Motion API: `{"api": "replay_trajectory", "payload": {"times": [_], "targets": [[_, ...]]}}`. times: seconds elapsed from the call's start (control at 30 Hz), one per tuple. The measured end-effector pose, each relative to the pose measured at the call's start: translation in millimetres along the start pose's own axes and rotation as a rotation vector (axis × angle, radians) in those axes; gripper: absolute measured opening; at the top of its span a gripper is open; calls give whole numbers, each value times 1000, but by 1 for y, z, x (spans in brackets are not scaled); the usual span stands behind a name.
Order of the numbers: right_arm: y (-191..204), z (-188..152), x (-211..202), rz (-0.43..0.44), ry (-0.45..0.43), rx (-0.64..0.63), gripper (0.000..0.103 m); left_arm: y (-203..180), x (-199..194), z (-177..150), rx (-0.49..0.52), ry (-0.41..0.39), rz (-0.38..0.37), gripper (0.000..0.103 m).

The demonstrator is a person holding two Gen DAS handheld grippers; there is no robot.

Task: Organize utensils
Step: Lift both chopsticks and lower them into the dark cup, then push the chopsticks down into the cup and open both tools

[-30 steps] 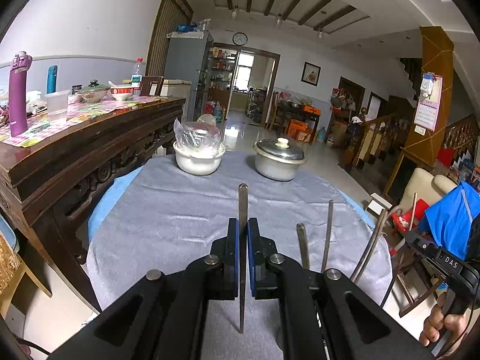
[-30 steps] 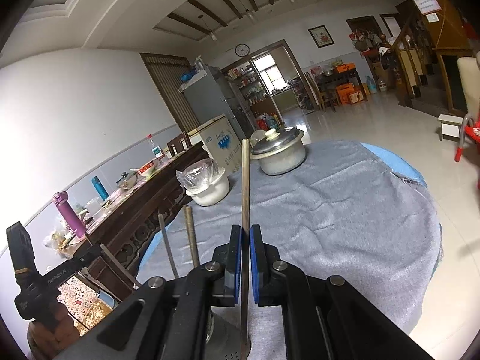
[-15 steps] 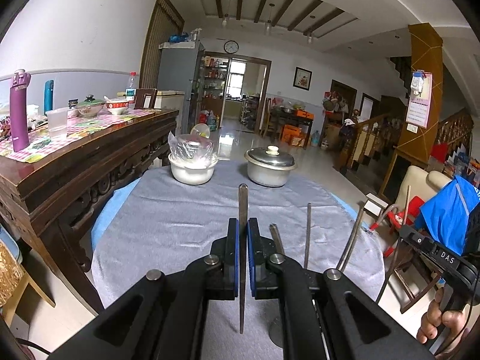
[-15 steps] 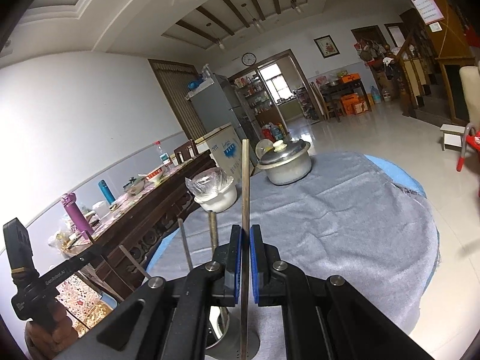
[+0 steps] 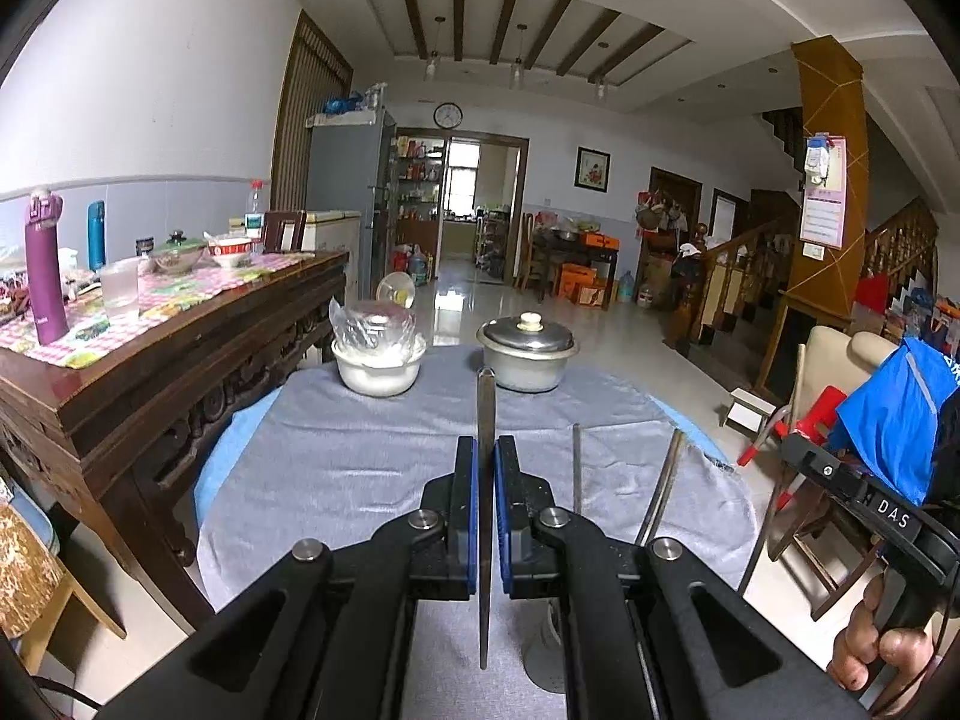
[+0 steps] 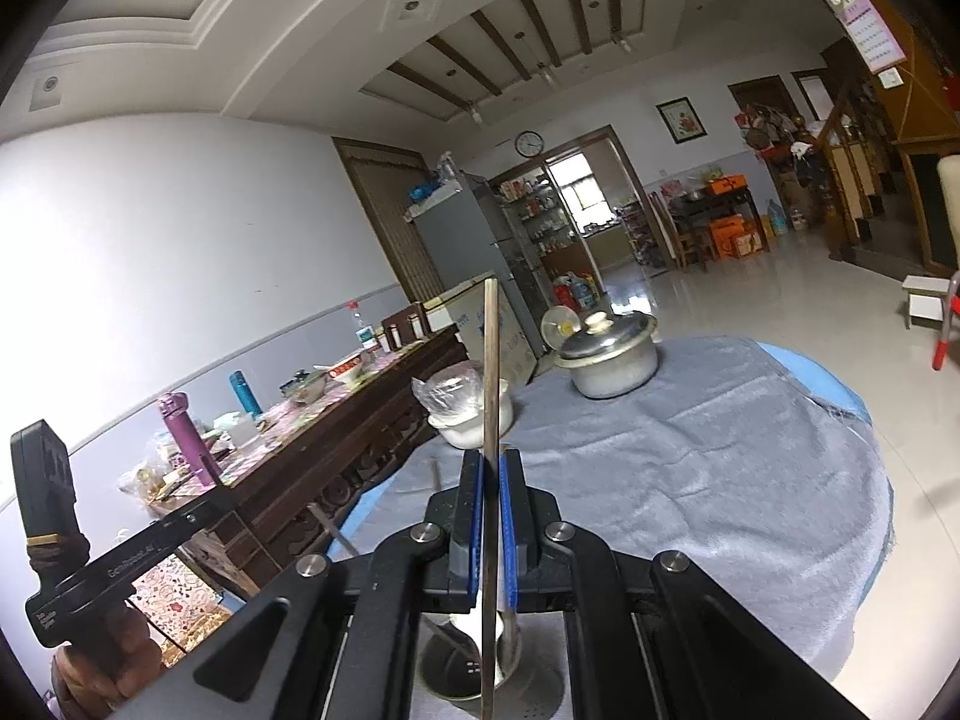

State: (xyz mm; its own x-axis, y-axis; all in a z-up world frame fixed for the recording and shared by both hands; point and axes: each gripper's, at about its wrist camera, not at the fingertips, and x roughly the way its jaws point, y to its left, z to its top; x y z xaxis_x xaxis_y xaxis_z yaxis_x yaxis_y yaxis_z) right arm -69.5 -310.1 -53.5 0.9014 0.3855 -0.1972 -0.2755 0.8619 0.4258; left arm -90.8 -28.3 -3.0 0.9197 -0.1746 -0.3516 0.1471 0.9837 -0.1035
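My left gripper [image 5: 486, 474] is shut on a thin metal utensil [image 5: 486, 414], held upright above the grey-clothed table [image 5: 360, 450]. My right gripper [image 6: 491, 486] is shut on another thin metal utensil [image 6: 491, 360], also upright. Below the right gripper stands a metal utensil holder [image 6: 474, 669]; the held utensil's lower end hangs over its mouth. The holder's base [image 5: 543, 654] shows in the left wrist view with two utensil handles [image 5: 577, 468] sticking up from it. The other gripper's handle shows at each view's edge.
A white bowl covered with plastic [image 5: 378, 360] and a lidded metal pot [image 5: 527, 354] stand at the table's far end. A dark wooden sideboard [image 5: 150, 372] with bottles and dishes runs along the left. Chairs and a blue cloth [image 5: 894, 420] stand at the right.
Both grippers have risen and tilted back, still holding their utensils. The table looks farther off and the holder now sits below the right gripper.
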Motion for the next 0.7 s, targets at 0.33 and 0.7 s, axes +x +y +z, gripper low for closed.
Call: {"api": "replay_trajectory", "payload": {"times": [0.33,0.7], "targets": [[34,4,-3,47,-39,-44,6,-12,-21,10,11,-35,1,5],[44,19,-5,39,-116,-39,6,-16,-32,41,-39,-70,-105,5]]}}
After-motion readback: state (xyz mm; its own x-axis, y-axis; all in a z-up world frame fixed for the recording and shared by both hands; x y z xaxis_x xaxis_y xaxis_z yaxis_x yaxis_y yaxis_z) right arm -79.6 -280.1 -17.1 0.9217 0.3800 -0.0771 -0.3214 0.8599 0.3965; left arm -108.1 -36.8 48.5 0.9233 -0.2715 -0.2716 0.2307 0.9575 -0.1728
